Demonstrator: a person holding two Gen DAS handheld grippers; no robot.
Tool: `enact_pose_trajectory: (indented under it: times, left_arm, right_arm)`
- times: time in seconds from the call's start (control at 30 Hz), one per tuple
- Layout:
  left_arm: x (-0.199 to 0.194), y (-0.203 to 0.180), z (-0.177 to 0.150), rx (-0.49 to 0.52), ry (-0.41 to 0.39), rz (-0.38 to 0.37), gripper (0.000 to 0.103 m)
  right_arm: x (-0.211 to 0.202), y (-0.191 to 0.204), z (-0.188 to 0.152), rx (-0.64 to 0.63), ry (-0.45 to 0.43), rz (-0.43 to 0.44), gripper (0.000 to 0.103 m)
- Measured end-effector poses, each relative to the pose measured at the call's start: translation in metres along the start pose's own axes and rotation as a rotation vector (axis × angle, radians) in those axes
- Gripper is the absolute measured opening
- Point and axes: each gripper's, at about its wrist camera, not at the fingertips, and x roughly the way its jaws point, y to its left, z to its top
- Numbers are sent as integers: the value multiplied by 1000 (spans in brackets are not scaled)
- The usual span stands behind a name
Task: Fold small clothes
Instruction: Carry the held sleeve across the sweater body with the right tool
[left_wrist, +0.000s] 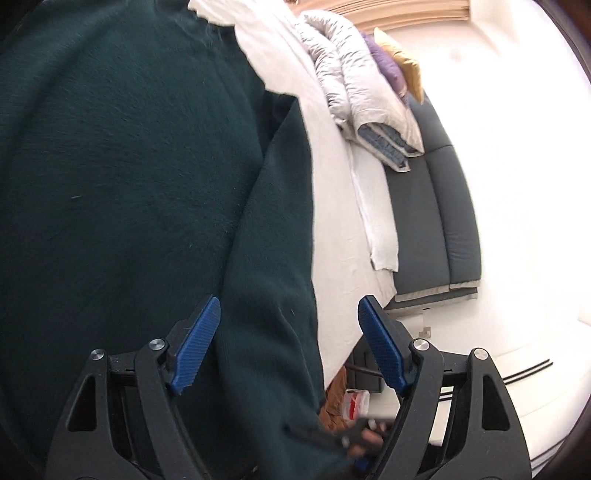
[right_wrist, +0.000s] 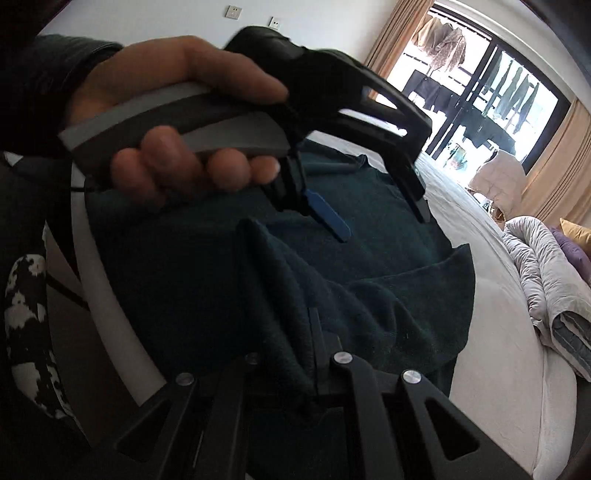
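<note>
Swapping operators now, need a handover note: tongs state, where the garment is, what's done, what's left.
Left tongs: open, empty, hovering over the dark green garment.
Right tongs: shut on a raised fold of the dark green garment.
Garment lies spread on the white bed; one edge is lifted by the right tongs.
Done: at most a first fold begun; can't tell more.
Left: carry the pinched edge across, lay it flat, finish folding.

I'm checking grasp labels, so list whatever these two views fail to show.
- Right wrist view: the tips of the right gripper, buried under a fold of the green garment.
- Left wrist view: the garment's full outline, cut off at the left edge.
- Left wrist view: small items beside the bed, blurred, partly behind the left gripper.
</note>
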Motion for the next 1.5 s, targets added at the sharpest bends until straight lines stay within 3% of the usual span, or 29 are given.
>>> enact_pose_trajectory:
  times: [0.13, 0.27, 0.43, 0.6, 0.73, 0.83, 0.93, 0.97, 1.0, 1.07, 1.23, 1.4, 1.5]
  left_arm:
    - [31, 0, 25, -22, 24, 42, 76]
    - [59, -8, 55, 16, 0, 116, 76]
    - [89, -11, 106, 8, -37, 179, 76]
    - [123, -14, 153, -1, -25, 210, 76]
    - [146, -9, 189, -45, 3, 196, 76]
    - [173, -6, 218, -58, 73, 188, 76]
    - [187, -5, 246, -54, 77, 159, 76]
    - [190, -5, 251, -43, 69, 144, 73]
    - [193, -5, 255, -34, 69, 137, 50]
    - [204, -2, 261, -43, 96, 134, 24]
    - [208, 1, 261, -40, 39, 112, 9]
    - [171, 20, 283, -150, -181, -2, 7]
    - [155, 33, 297, -205, -256, -14, 7]
  right_arm:
    - [-22, 1, -3, -21, -23, -50, 9]
    - [-37, 1, -6, -17, -40, -77, 9]
    - [-50, -2, -8, 14, -81, -84, 9]
    - [-58, -6, -17, 42, -126, -67, 9]
    - [-59, -13, -19, 55, -149, -56, 9]
    - [-61, -12, -27, 56, -145, -49, 9]
    - [-58, -21, -29, 67, -136, -36, 9]
    - [-57, -21, -30, 68, -129, -31, 9]
    - [-56, -20, -29, 67, -122, -27, 9]
    - [-55, -18, -30, 61, -111, -17, 9]
    - [-48, -11, -29, 16, -79, -33, 9]
    - [-44, -13, -37, -15, -32, -94, 9]
    - [-39, -24, -46, 10, 2, -132, 9]
